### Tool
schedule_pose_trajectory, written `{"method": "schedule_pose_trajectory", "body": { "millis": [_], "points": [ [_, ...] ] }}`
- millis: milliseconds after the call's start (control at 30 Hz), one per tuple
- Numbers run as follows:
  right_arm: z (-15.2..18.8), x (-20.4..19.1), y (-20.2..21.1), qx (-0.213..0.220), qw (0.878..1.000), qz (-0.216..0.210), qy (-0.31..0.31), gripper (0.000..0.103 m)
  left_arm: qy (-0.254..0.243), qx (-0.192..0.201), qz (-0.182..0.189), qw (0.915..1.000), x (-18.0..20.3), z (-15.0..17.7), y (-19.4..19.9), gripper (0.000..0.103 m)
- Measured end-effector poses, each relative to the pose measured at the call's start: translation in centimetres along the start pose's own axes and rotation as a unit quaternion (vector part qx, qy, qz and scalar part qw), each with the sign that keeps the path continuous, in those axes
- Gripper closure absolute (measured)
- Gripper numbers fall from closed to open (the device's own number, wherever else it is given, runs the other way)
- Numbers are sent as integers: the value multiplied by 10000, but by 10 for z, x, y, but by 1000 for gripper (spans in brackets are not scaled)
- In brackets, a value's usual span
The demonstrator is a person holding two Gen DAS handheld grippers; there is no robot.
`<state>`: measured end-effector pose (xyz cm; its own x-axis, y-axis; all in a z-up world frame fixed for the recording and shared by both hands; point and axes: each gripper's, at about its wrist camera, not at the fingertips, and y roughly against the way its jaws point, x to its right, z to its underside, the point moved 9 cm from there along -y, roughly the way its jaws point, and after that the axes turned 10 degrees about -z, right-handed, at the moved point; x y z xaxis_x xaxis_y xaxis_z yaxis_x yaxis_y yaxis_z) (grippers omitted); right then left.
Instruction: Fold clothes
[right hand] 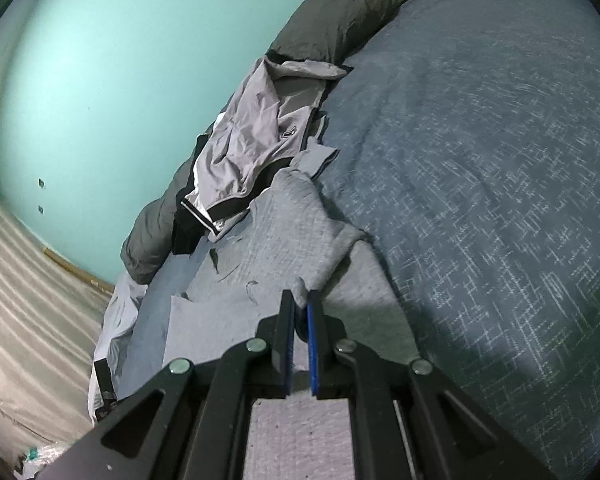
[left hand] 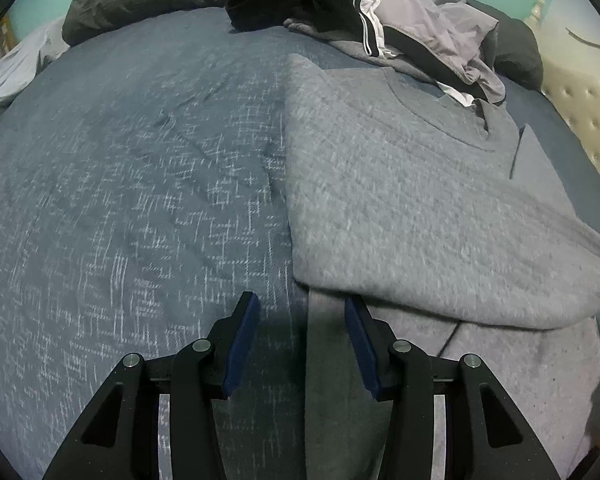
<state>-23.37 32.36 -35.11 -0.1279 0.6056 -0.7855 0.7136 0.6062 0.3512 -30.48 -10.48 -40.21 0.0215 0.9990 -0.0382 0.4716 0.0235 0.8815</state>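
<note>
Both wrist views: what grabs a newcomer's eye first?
The grey sweatshirt, spread on the blue bedspread with one part folded across its body. The right gripper is shut on a pinch of its fabric; the left gripper stands open at its edge. Behind, a heap of unfolded clothes lies near the teal wall.

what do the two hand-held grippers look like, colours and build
Both match. The left hand-held gripper and right hand-held gripper have matte black angular linkage arms with triangular cut-outs, round silver pivot pins, and flat blue pads lining the inner finger faces. No cables, markings or sleeves show.
</note>
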Motion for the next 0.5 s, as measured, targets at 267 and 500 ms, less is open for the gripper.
{"method": "schedule_pose_trajectory", "body": {
  "millis": [267,500],
  "points": [
    [-5,9,6,109,9998,123,-71,98,-128,89,-112,9998,2,-14,-10,54],
    [0,9,3,-27,9999,89,-103,98,-292,315,-98,9990,5,-21,-1,77]
  ]
}}
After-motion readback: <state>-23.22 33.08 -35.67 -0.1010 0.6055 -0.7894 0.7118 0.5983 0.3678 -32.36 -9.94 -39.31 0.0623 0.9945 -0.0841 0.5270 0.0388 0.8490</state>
